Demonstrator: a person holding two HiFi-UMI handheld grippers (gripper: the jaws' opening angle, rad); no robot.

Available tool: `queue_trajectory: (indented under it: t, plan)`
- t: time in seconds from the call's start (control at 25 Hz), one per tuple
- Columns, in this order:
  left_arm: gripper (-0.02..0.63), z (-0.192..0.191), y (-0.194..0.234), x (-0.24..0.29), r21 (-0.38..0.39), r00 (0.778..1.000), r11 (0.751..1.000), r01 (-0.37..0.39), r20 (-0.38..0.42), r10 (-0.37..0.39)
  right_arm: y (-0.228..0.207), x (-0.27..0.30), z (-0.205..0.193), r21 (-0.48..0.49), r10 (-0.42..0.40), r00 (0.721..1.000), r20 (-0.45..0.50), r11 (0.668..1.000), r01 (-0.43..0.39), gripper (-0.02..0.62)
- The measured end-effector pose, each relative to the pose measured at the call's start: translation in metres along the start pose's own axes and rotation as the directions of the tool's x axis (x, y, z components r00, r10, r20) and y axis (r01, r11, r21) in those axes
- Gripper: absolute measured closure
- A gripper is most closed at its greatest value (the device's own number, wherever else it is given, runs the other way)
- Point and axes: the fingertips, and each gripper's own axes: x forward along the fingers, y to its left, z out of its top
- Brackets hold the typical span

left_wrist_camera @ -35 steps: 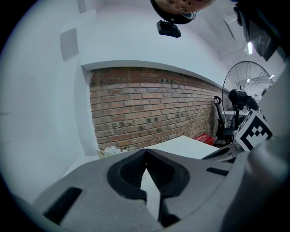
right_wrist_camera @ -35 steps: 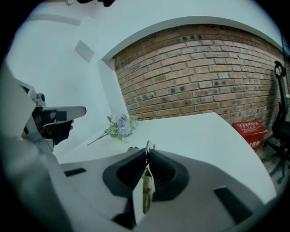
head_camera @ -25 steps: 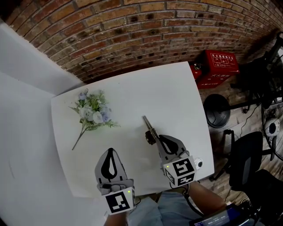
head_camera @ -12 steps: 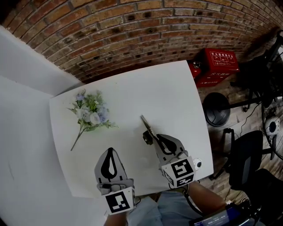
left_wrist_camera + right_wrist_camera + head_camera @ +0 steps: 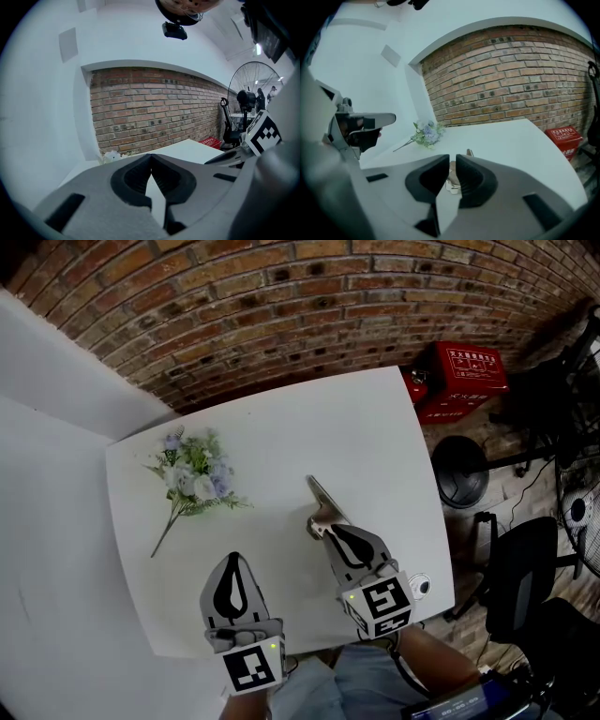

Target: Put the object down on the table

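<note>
A slim tan hand tool [image 5: 321, 501] with a pointed far end lies along the white table [image 5: 375, 432] right of centre, pointing away from me. My right gripper [image 5: 329, 532] is at its near end. In the right gripper view the jaws [image 5: 452, 160] stand a narrow gap apart with the tool's handle [image 5: 451, 174] between them and its tip [image 5: 468, 152] sticking out beyond. My left gripper [image 5: 234, 564] hovers near the table's front edge, shut and holding nothing; its tips touch [image 5: 151, 157].
A small bouquet of pale blue and white flowers [image 5: 195, 476] lies at the table's left. Right of the table, on the floor, are red boxes [image 5: 469, 376], a round black base [image 5: 459, 474] and a black chair [image 5: 525, 568]. A brick wall runs behind.
The tool has turned flatter and now looks level with the tabletop, its tip swung slightly right. The right gripper shifted a little forward with it. The left gripper stayed put.
</note>
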Motion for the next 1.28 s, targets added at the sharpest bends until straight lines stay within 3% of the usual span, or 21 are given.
queue_trajectory:
  t: [0.2,0.4,0.76,1.28]
  plan:
    - [0.598,-0.003,0.001,-0.003,-0.018,1.0,1.0,0.0,-0.011,0.0,0.003,0.0,-0.001,-0.001,-0.003,1.0,0.003,1.0,0.003,0.546]
    - [0.598,0.002,0.005,-0.004,0.01,0.999,1.0,0.011,0.036,-0.011,0.007,-0.001,-0.001,-0.002,-0.007,1.0,0.007,1.0,0.007,0.546]
    - [0.598,0.008,0.007,-0.016,-0.008,1.0,1.0,0.002,0.022,-0.001,0.013,-0.011,0.01,-0.01,-0.017,0.999,0.029,1.0,0.017,0.548]
    - [0.598,0.035,0.012,-0.045,-0.009,0.994,1.0,0.01,0.111,-0.009,0.038,-0.036,0.039,-0.056,-0.031,0.994,0.104,0.998,0.037,0.561]
